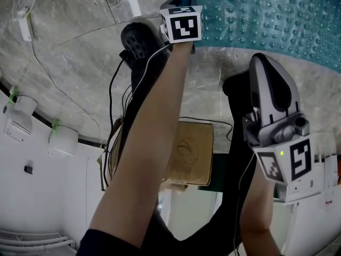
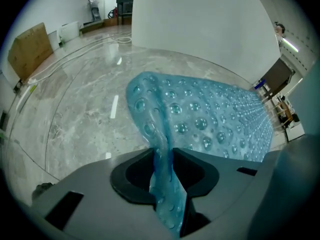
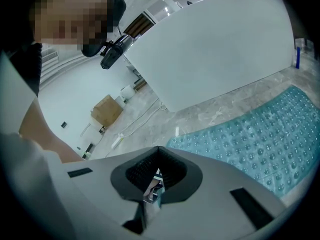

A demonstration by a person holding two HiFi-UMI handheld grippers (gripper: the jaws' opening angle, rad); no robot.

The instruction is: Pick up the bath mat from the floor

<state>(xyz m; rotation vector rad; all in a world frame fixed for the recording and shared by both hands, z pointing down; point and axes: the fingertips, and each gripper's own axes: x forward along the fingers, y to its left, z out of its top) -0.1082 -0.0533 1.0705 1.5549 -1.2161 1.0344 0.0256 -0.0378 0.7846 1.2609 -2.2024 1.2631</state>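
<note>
The bath mat (image 2: 215, 119) lies on the floor (image 2: 80, 114), along the foot of a curved wall (image 2: 200, 24). Its near corner stands up between the left gripper's (image 2: 162, 156) jaws. A cardboard box (image 2: 29, 51) stands well apart, at the floor's far left edge.

Teal bubbly bath mat (image 2: 210, 119), flat on floor (image 2: 80, 124) w/ near corner lifted

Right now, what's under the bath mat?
Grey stone floor shows around the bath mat; its near edge is lifted, pinched in the left gripper. Whatever lies beneath the flat part is covered.

Head looks steeply down; all share bath mat (image 1: 277, 20)
</note>
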